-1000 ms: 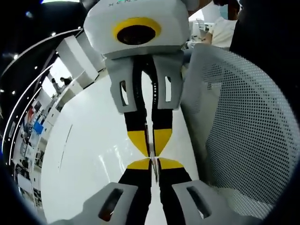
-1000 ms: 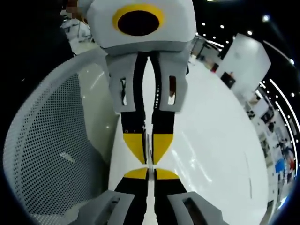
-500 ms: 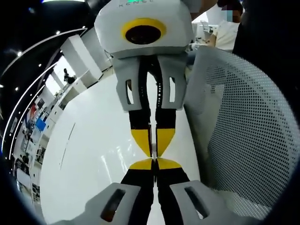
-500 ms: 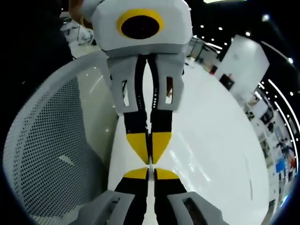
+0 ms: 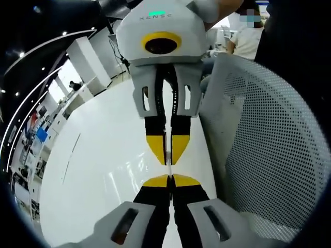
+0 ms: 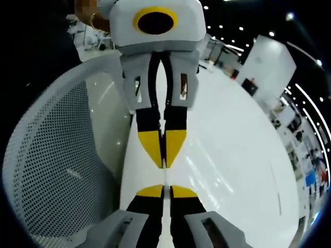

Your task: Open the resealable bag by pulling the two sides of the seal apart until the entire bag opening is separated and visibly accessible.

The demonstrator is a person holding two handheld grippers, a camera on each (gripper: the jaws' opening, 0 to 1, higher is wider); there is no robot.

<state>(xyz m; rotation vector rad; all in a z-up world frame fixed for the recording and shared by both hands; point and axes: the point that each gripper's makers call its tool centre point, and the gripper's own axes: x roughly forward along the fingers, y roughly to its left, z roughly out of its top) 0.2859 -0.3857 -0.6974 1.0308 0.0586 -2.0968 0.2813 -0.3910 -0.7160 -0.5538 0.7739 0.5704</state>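
The resealable bag point(image 5: 169, 169) is clear and seen edge-on, a thin pale strip stretched between the two grippers. In the left gripper view, my left gripper point(image 5: 169, 179) rises from the bottom with its yellow-tipped jaws shut on one side of the bag. The right gripper point(image 5: 168, 157) faces it from above, jaws pressed together on the other side. The right gripper view mirrors this: my right gripper point(image 6: 164, 188) is shut at the bottom, the left gripper point(image 6: 165, 163) hangs opposite, and the bag point(image 6: 164, 176) is a thin line in the small gap between them. The bag's body is hidden.
A glossy white table point(image 5: 98, 160) lies under both grippers. A white perforated mesh chair back point(image 5: 264, 144) stands close beside them, also seen as the chair back point(image 6: 51, 155) in the right gripper view. A person point(image 5: 247, 33) is in the far background.
The two grippers have drawn a little apart: the opposite gripper looks smaller and farther in each view, and the gap between the facing tips has widened. Both stay shut.
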